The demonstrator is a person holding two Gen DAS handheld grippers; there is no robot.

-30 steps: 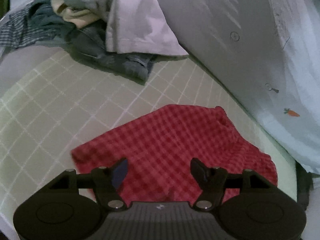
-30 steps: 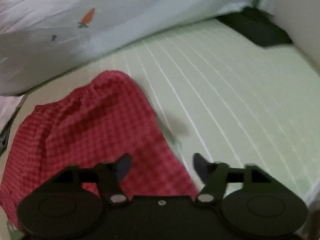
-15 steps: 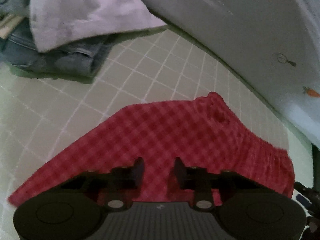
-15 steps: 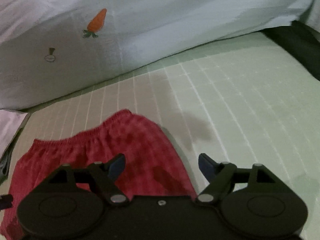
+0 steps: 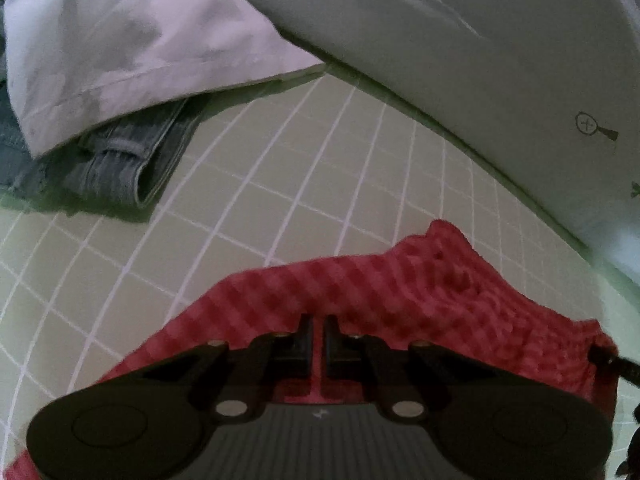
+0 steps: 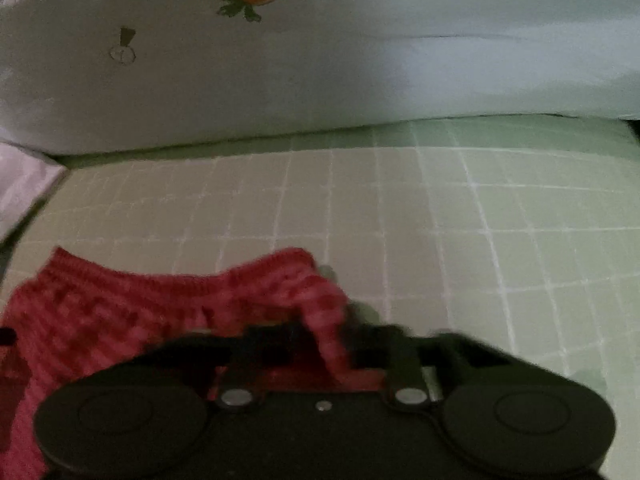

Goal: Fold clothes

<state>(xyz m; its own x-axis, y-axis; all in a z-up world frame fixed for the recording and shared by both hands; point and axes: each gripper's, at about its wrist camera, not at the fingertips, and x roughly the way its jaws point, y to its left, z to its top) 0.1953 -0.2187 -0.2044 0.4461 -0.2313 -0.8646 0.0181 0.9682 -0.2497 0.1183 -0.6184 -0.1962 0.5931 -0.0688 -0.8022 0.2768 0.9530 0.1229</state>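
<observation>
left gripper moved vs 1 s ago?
Yes. The left gripper went forward and down toward the clothes pile, which now looms larger, and its jaws closed on the red shorts.

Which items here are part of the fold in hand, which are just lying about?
In the job: red checked shorts, left gripper shut on them, right gripper shut on them.

Lying about: white garment, folded jeans, carrot-print duvet, green checked sheet.
</observation>
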